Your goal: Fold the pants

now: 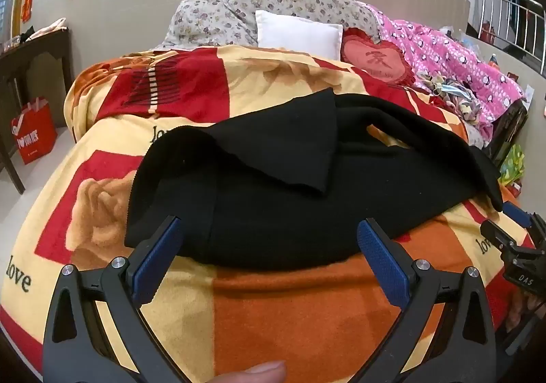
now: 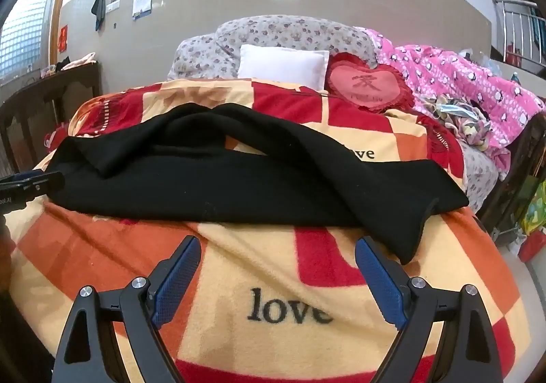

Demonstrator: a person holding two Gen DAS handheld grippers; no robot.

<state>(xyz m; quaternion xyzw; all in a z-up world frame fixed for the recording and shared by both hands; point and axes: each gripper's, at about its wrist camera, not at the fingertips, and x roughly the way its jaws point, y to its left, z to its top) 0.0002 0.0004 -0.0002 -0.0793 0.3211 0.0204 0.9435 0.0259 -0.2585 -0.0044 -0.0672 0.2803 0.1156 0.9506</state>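
At the far left a dark wooden desk (image 1: 37, 52) stands against the wall, with a red shopping bag (image 1: 34, 130) on the floor beside it. The left gripper (image 1: 269, 246) hovers at the near edge of the bed, its blue-padded fingers (image 1: 160, 256) spread wide and holding nothing, with the near left part of the black pants (image 1: 273, 198) lying between them in the left wrist view. The pants lie crosswise on the red, orange and cream blanket (image 2: 273, 280), partly folded, with one flap turned over on top. The right gripper (image 2: 273, 277) is also spread wide and empty, positioned just near of the pants over the bare blanket. A white pillow (image 2: 283, 65), a red heart cushion (image 2: 365, 86) and a pink quilt (image 2: 460, 82) lie at the far right.
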